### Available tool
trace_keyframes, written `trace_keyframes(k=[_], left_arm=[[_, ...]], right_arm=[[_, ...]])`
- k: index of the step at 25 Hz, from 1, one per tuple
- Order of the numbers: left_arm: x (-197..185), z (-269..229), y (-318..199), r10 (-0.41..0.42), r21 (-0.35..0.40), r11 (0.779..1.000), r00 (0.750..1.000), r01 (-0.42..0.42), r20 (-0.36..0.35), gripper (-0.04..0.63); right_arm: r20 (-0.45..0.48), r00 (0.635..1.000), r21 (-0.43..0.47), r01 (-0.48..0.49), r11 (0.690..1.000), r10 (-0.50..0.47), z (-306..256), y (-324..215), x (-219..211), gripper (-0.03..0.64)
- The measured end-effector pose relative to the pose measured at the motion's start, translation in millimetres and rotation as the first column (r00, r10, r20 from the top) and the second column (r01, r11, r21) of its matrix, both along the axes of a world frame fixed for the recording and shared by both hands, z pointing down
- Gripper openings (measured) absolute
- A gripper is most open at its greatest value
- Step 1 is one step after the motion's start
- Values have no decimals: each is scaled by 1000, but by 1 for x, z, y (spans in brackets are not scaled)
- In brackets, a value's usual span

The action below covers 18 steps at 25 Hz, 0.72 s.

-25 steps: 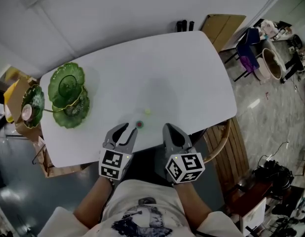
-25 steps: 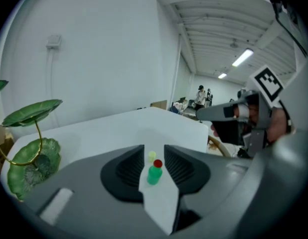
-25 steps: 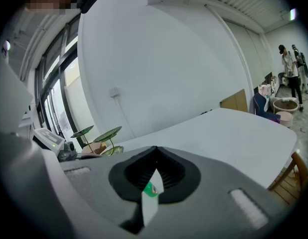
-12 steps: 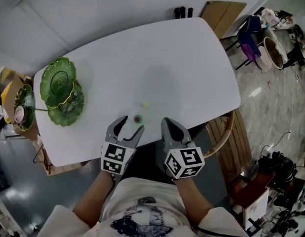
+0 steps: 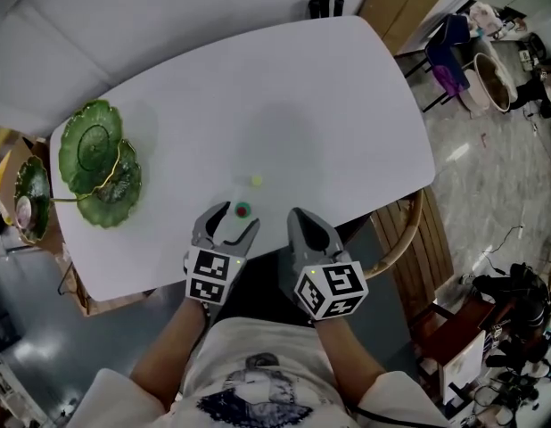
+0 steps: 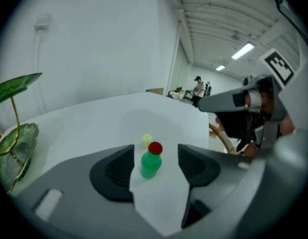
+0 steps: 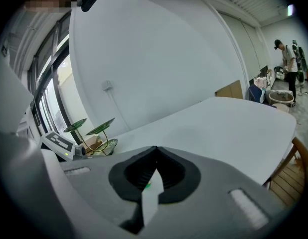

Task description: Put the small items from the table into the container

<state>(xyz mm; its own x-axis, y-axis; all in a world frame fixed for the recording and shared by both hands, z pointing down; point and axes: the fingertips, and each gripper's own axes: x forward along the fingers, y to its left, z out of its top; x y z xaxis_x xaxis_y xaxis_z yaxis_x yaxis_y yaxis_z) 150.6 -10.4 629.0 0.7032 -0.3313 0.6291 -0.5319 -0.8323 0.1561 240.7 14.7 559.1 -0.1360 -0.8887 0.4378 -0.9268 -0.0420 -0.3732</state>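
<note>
White worktop (image 5: 302, 105), smooth with rounded corners, two tools at its near edge.
Nearest, the left tool (image 5: 235, 219) is released. Its ribbed dark pads (image 6: 114, 171) are opening around a small green bottle (image 6: 150, 164) with a round red cap, which stands upright on the worktop, untouched, its outline blurred. Beside it the right tool (image 5: 300, 217) is clenched on nothing; only a green speck shows through its slit. Just beyond the bottle lies a pale yellow bead (image 6: 147, 139), too small to tell its shape. Far left stands a tiered dish (image 5: 95, 163) of glossy green leaf-shaped plates on a gold stem, partly cut off in the left gripper view.
</note>
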Motion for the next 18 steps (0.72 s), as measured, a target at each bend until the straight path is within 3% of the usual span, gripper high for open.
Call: trace_keyframes(k=[12, 18], left_arm=[[4, 33, 0, 41, -74, 997, 997, -37, 58, 267], [4, 40, 1, 52, -83, 995, 997, -47, 51, 244]], right_arm=[[16, 1000, -41, -19, 999, 20, 20, -7, 12, -3], [23, 999, -46, -30, 998, 31, 25, -8, 12, -3]])
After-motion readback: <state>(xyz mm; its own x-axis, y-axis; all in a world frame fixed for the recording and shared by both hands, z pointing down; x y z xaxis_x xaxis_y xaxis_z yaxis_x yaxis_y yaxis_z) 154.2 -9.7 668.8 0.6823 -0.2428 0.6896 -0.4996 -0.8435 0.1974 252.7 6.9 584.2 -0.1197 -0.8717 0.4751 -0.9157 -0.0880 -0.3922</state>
